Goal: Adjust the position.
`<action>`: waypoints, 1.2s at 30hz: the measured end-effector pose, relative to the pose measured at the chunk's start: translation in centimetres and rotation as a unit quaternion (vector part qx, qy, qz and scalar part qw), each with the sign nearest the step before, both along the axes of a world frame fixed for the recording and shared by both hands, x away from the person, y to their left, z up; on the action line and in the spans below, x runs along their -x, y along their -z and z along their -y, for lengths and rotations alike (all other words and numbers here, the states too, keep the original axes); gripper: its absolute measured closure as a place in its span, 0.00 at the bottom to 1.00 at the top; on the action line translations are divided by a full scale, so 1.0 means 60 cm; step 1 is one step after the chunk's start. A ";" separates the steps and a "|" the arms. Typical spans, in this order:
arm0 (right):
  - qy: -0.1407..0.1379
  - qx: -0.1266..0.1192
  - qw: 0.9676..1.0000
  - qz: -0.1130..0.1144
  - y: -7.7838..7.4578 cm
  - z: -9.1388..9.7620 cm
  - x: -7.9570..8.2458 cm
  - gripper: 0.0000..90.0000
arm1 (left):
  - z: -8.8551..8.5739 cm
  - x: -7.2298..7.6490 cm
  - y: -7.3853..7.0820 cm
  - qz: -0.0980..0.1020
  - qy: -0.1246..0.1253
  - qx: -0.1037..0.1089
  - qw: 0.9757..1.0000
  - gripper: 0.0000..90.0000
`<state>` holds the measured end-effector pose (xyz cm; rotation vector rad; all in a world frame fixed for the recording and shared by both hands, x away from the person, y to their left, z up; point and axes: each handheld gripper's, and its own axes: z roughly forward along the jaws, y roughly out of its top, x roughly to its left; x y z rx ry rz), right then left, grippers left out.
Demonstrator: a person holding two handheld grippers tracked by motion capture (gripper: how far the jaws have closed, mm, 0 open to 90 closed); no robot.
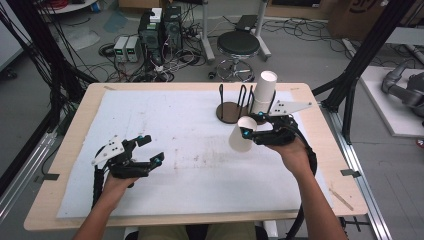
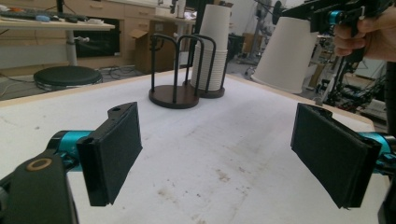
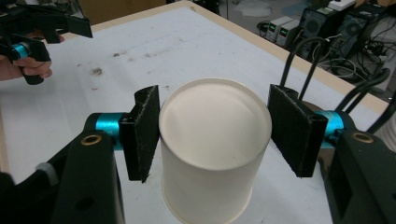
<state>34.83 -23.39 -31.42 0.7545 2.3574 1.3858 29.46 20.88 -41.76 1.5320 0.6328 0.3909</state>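
Note:
A white paper cup (image 1: 242, 135) hangs tilted in the air over the right half of the table, with my right gripper (image 1: 248, 131) shut on it. In the right gripper view both black pads press the cup (image 3: 212, 140) just below its closed end, which faces the camera. My left gripper (image 1: 152, 149) hovers low over the white mat (image 1: 200, 150) at the left, open, with nothing between its pads (image 2: 114, 149). From the left gripper view the held cup (image 2: 286, 51) shows at upper right. A tall stack of cups (image 1: 264, 90) stands behind it.
An empty dark wire cup holder (image 1: 231, 111) on a round base stands at the back of the mat, next to the stack's holder (image 2: 210, 92). A stool (image 1: 238, 46), computers and cables lie on the floor beyond the table's far edge.

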 end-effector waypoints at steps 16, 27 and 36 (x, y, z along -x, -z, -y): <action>-0.059 -0.005 0.998 0.002 0.009 -0.059 0.020 0.42 | 0.028 0.007 -0.011 0.011 0.058 -0.011 0.998 0.18; -0.107 0.000 0.994 0.010 0.007 -0.096 0.038 0.42 | 0.062 0.013 -0.018 0.019 0.102 -0.027 0.994 0.18; -0.143 -0.001 0.990 0.010 0.008 -0.122 0.053 0.42 | 0.098 0.008 -0.018 0.019 0.140 -0.042 0.989 0.18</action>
